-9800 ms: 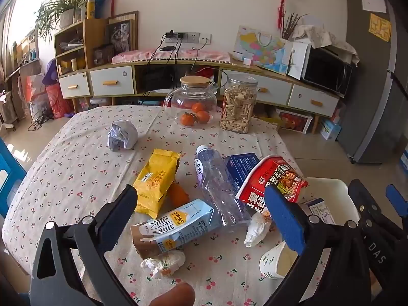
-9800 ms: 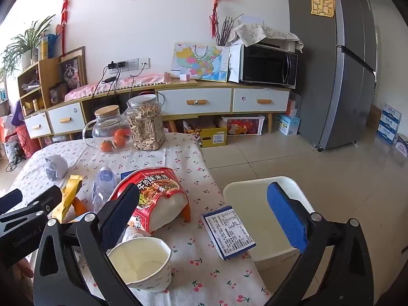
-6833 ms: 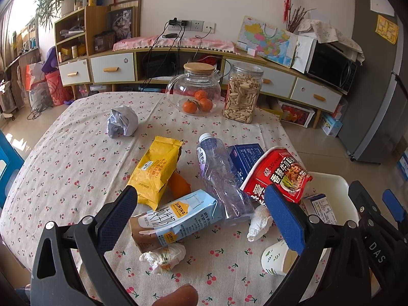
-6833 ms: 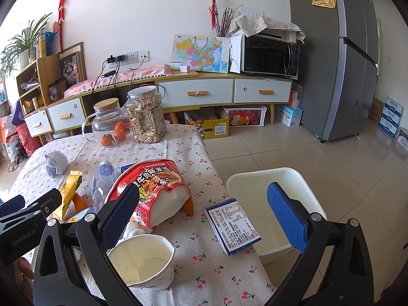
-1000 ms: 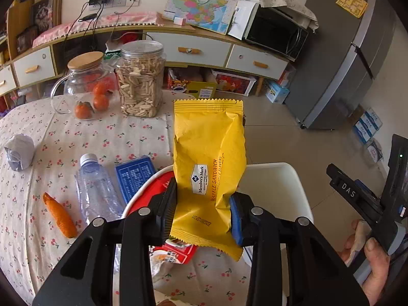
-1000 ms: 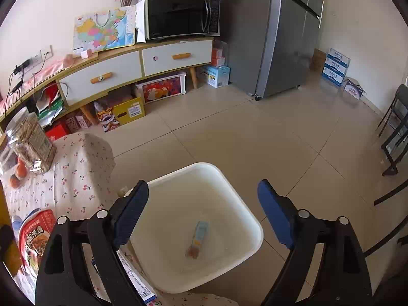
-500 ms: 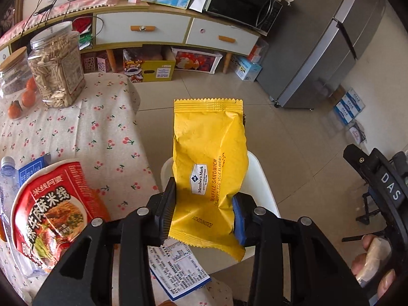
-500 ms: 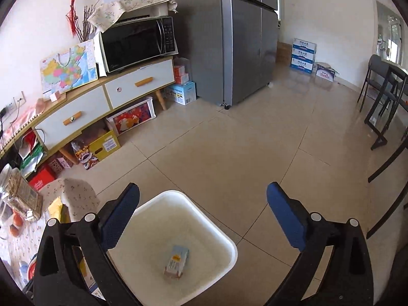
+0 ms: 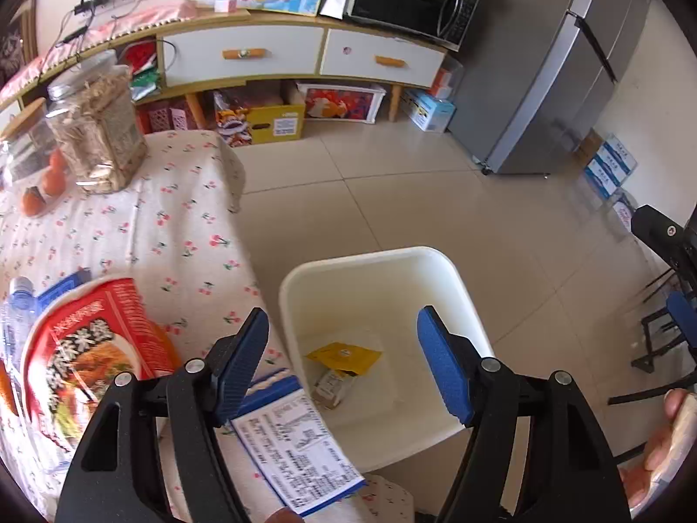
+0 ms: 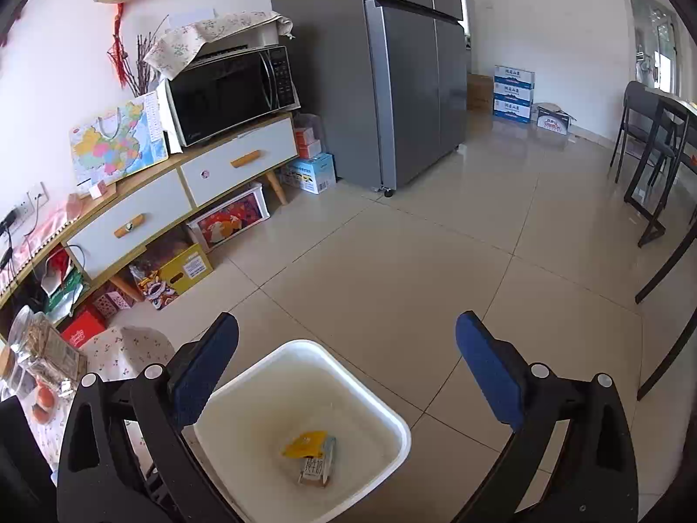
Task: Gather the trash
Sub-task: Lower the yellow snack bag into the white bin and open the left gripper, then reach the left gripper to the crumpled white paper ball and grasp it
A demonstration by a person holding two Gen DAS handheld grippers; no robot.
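the left claw [image 9: 344,357] is opening over the white bin [image 9: 461,283] with nothing in it. the yellow packet [image 9: 344,355] lies in the bin on a small carton [image 9: 333,385] (both touching). the right claw [image 10: 348,366] is wide apart, empty.

Both views are bright with even daylight. In the right wrist view it comes from the window [image 10: 662,65] at the far right, which is washed out, and the glossy floor [image 10: 435,261] carries pale sheen and soft reflections in front of the fridge [image 10: 392,65]. Shadows are soft; the table [image 9: 174,226] casts a faint one on the tiles beside it. Fisheye distortion bends the cabinet [image 9: 283,56] and fridge, with black vignetting in the corners. The red noodle bowl [image 9: 82,348] on the table is slightly blurred, and the hand [image 9: 666,440] at the frame edge is blurred.
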